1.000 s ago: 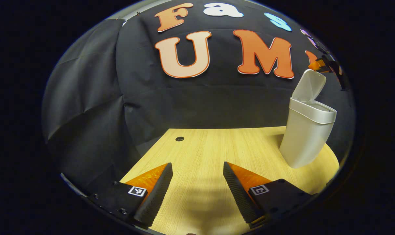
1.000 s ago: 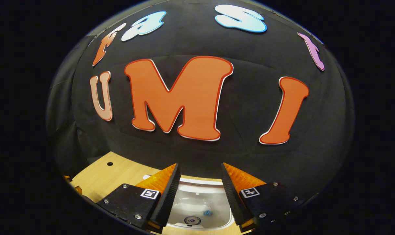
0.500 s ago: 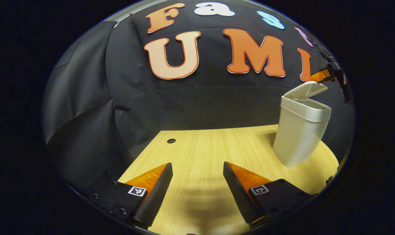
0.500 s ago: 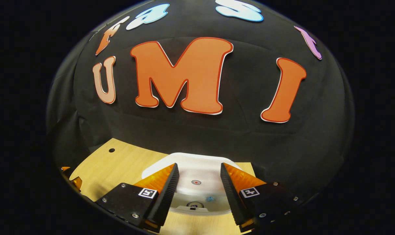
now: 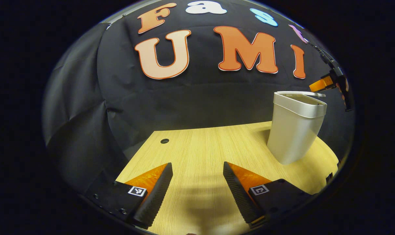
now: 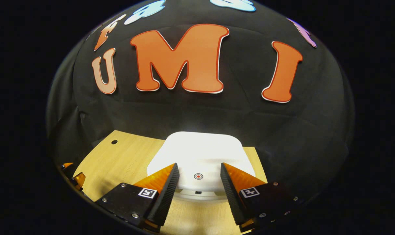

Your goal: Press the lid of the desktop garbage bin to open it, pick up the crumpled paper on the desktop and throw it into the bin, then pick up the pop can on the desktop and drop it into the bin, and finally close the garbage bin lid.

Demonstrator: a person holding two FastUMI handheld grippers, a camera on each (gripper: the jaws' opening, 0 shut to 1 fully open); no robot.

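Two grippers were at work over a pale wood-grain table (image 5: 200, 153) set against a black cloth wall.

In the left gripper view, at the left, a small round dark hole (image 5: 164, 141) sat near the table's far corner. At the bottom middle, the left gripper (image 5: 197, 171) hovered low over bare tabletop, its jaws wide apart and nothing between them. Farther right stood the tall white plastic garbage bin (image 5: 293, 130), tapering toward its base, upright on the table near the right edge. Its flat white lid (image 5: 300, 94) lay nearly level on the rim, with a thin gap at the right end. At the far right, just above and beside the lid, part of the right gripper (image 5: 324, 83) showed; whether it touched the lid could not be told.

In the right gripper view, the same hole (image 6: 114, 142) lay at the left. At the centre the lid filled the bin's top, with a small red ring mark (image 6: 198, 176) near its front edge. The right gripper (image 6: 197, 173) was just above that front edge, jaws apart, the ring mark between them, gripping nothing. The crumpled paper and pop can could not be seen with the lid down.
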